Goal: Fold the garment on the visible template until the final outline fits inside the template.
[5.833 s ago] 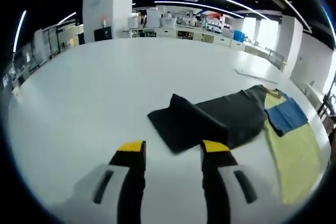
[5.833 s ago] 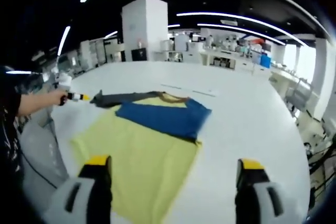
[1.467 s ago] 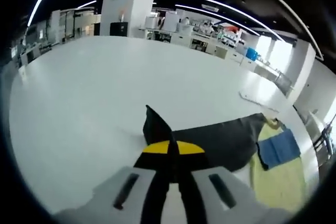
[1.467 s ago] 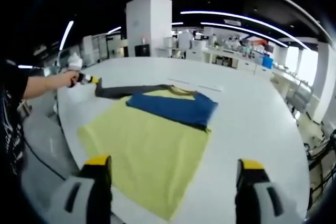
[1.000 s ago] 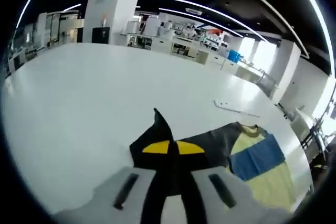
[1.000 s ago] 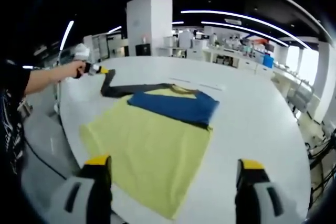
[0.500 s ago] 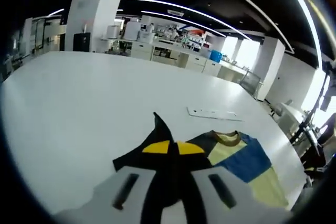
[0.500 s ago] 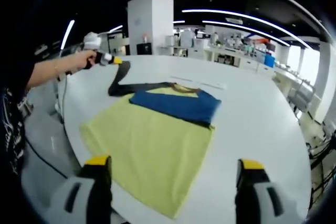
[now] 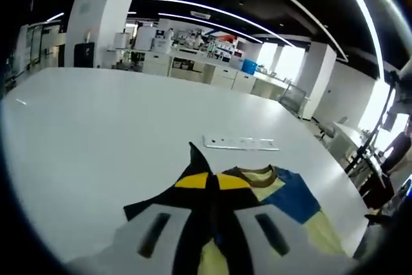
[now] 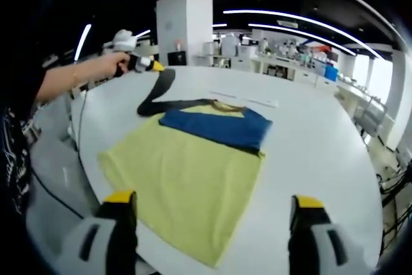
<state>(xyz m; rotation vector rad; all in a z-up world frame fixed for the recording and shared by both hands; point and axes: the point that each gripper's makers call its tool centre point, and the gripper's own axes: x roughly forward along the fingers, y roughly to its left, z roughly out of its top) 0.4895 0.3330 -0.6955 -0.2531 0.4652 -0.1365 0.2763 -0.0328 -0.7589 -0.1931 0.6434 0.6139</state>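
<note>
One L gripper [image 9: 206, 181] jaws clamp dark sleeve [image 10: 156, 92]; no readable text.

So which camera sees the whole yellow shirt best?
The right gripper view: the yellow shirt lies spread across the table there, edge to edge. The left gripper view catches just its collar end, partly behind the shut left gripper.

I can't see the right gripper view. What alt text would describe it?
A yellow shirt lies flat on a white table, one blue sleeve folded across it. A person's hand holds the left gripper, lifting the dark sleeve. The right gripper hovers open at the near edge.
</note>
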